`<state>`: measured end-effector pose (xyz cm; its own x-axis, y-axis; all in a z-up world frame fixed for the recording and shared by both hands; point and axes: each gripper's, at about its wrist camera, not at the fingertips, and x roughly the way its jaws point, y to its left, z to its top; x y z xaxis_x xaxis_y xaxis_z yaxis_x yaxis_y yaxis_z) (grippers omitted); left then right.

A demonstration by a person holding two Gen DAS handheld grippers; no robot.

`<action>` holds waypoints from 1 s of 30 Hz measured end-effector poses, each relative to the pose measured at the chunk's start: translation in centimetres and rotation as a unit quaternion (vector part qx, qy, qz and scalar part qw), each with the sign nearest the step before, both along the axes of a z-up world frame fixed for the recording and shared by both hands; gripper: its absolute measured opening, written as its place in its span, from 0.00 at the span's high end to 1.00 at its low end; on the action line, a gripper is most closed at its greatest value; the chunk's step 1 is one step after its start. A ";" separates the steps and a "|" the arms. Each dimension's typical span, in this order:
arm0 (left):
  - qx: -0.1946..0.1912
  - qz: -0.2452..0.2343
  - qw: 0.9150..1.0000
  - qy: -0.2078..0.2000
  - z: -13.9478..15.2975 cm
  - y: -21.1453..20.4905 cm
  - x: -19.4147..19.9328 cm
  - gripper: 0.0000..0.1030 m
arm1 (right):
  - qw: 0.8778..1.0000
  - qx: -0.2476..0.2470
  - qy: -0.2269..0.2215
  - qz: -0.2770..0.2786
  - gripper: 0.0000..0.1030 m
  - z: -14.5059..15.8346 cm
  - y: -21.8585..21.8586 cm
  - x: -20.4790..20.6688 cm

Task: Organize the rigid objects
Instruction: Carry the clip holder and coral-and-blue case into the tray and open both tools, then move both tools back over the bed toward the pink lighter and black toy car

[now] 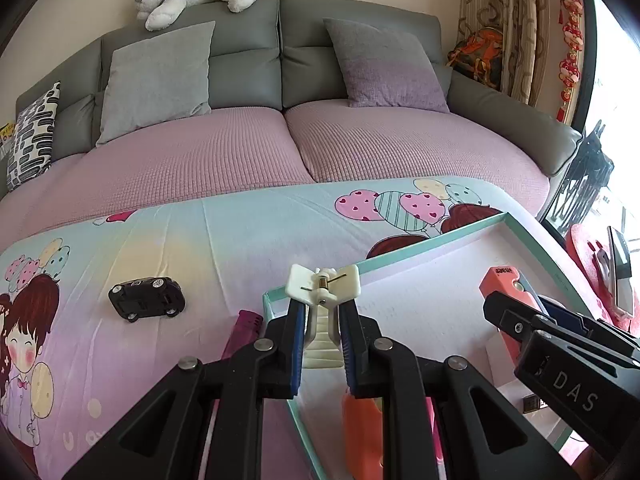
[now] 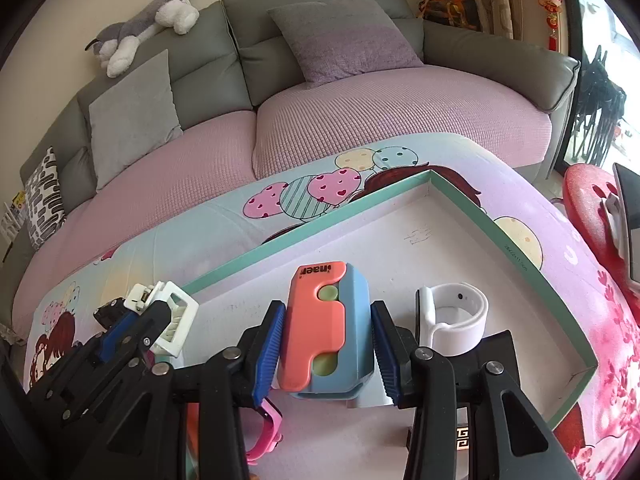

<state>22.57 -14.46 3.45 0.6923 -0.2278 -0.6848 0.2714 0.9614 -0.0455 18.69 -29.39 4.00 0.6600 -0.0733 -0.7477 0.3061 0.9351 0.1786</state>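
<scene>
Your left tool (image 1: 320, 344) is clamped tight on a white hair claw clip (image 1: 323, 286), held by its toothed body with the hinge wings sticking out ahead, just over the near rim of the teal-edged box (image 1: 532, 240). The clip is light, stiff plastic but sprung, so squeeze the body, not the wings, or it will pop open. Your right tool (image 2: 328, 344) stands partly open, gripping an orange-and-blue case (image 2: 326, 328) across its flat sides, above the box floor. It looks smooth and rigid; keep the pads square. Just right of that tool sits a white band (image 2: 456, 320); left of your left tool, a black toy car (image 1: 146, 298) lies on the desk cloth.
</scene>
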 end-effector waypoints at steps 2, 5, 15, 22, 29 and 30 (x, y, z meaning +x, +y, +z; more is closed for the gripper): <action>0.002 -0.002 1.000 0.002 -0.1 -0.1 0.0 0.83 | 1.000 -0.001 0.000 0.001 0.55 0.0 0.1 0.0; 0.006 -0.006 1.000 0.007 -0.2 -0.3 -0.1 0.83 | 1.000 -0.003 0.002 0.003 0.55 0.0 0.2 0.0; 0.007 0.003 1.000 0.013 -0.1 0.0 0.1 0.52 | 1.000 -0.004 0.008 0.005 0.55 0.0 0.3 -0.1; 0.006 0.014 1.000 0.011 0.7 0.7 -0.1 0.42 | 1.000 -0.010 0.004 0.001 0.55 1.0 0.2 -0.5; 0.001 0.046 0.999 0.002 2.0 2.8 -0.3 0.24 | 1.000 -0.018 -0.004 0.002 0.55 1.9 0.3 -0.9; 0.001 0.051 0.999 0.002 2.1 3.1 -0.3 0.22 | 1.000 -0.018 -0.002 0.003 0.55 1.8 0.3 -0.8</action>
